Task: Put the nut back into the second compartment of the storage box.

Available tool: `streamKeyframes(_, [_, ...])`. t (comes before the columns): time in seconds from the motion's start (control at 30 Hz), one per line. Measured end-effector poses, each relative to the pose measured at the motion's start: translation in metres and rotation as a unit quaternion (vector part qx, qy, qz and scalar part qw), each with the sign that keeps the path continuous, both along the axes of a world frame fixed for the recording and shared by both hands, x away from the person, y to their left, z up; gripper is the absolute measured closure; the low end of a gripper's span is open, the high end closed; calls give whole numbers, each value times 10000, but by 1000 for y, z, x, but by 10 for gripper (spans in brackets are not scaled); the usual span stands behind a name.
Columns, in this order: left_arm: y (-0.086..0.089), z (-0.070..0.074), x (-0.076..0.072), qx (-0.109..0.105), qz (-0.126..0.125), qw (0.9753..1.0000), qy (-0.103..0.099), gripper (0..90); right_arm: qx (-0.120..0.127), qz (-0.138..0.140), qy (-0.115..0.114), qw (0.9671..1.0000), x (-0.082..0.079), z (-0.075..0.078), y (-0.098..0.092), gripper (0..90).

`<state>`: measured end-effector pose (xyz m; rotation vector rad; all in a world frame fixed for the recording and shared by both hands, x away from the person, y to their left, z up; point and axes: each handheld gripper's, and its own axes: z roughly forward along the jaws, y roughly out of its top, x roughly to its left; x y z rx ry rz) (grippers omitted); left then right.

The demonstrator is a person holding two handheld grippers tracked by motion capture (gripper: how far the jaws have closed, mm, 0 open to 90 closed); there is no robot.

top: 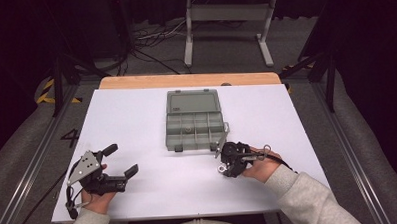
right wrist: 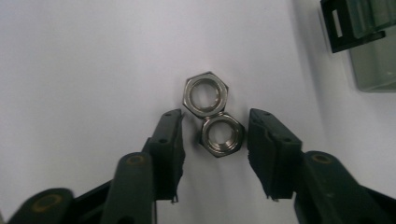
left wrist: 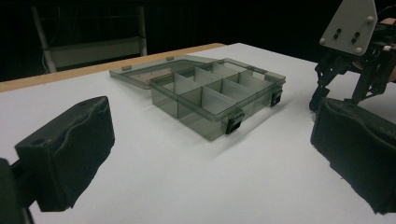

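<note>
Right gripper (right wrist: pixel 214 140) spread, the near hex nut (right wrist: pixel 222 135) bracketed between its fingers, a second nut (right wrist: pixel 206 94) touching just beyond — small, hard, slick steel, best pinched across opposite flats. Farther off, the open compartment box (top: pixel 194 119); left gripper (top: pixel 123 159) held wide — empty.

A white sheet (top: pixel 136 114) covers the table, leaving a strip of bare wooden tabletop (top: pixel 185 80) along its 12 o'clock edge. On the floor beyond, a white metal frame (top: pixel 228 13) stands at 12 o'clock and loose cables (top: pixel 149 41) lie at 11 o'clock. Yellow-and-black tape (top: pixel 45 92) lies at 10 o'clock, and a black numeral 4 (top: pixel 70 137) marks the floor at 9 o'clock.
</note>
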<state>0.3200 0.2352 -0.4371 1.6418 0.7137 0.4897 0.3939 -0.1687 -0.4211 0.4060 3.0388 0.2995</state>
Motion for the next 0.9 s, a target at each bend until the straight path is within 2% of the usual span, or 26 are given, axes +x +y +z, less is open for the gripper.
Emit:
streamKeyframes(0.1, [0,0,0,8,12,10000,4,4,-57,-12,23,10000,0,1,0,693])
streamKeyframes(0.2, [0,0,0,3,12,10000,3,4,-114,-21,-1,9999,1,4,0,698])
streamKeyframes(0.27, [0,0,1,21,10,10000,28,4,-129,-8,-47,9999,2,11,1,698])
streamKeyframes(0.43, [0,0,1,39,-3,10000,3,4,47,32,-431,9991,13,52,10,698])
streamKeyframes(0.57, [1,0,1,-5,22,10000,0,4,174,81,-647,9977,28,77,22,698])
streamKeyframes(0.6, [1,0,1,-5,22,10000,0,4,174,81,-647,9977,28,77,22,698])
streamKeyframes(0.7, [1,0,0,-9,14,10000,3,5,252,30,-738,9970,45,90,31,697])
streamKeyframes(0.9, [2,-1,1,8,-11,10000,36,4,240,13,-836,9962,71,101,49,697])
